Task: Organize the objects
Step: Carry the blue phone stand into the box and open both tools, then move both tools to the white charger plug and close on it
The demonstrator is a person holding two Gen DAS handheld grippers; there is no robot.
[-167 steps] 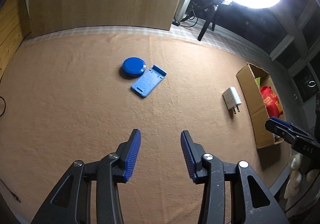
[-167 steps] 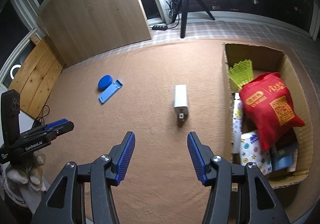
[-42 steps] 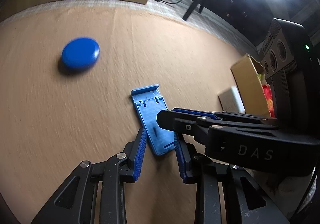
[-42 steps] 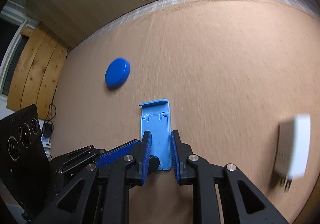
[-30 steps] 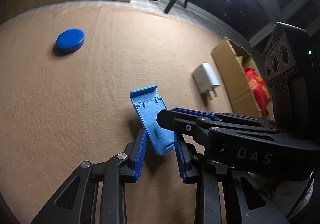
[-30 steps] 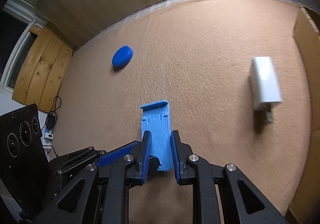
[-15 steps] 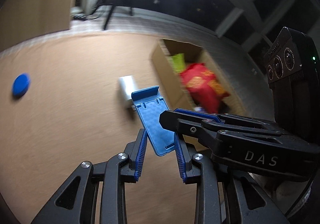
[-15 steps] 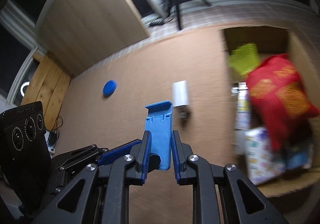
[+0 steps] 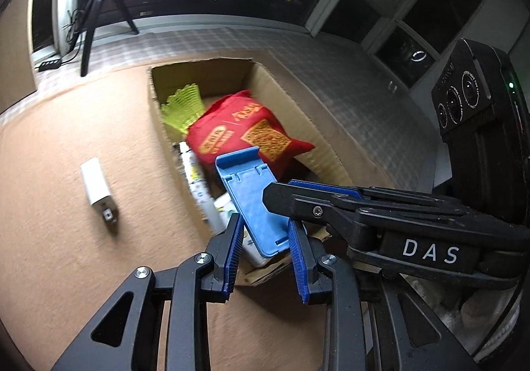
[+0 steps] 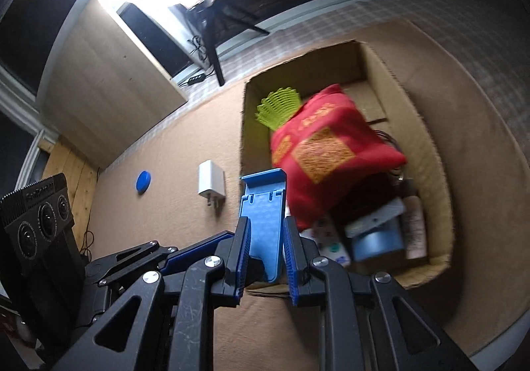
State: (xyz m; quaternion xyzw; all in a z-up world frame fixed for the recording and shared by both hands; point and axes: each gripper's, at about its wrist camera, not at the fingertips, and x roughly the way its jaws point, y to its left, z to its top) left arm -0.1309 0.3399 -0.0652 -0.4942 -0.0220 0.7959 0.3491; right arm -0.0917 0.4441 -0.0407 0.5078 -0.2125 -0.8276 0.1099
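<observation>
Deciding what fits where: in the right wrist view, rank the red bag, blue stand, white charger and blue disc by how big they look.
1. Red bag
2. Blue stand, though it is nearest the camera, so enlarged
3. White charger
4. Blue disc

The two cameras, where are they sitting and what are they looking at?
Left wrist: rides on the left hand-held gripper, looking down at the cardboard box; its own fingers show, and the right gripper crossing in.
Right wrist: rides on the right hand-held gripper, looking down at the box; the left gripper shows at lower left.
Both share the blue phone stand held by both grippers, the red bag and the white charger.
</observation>
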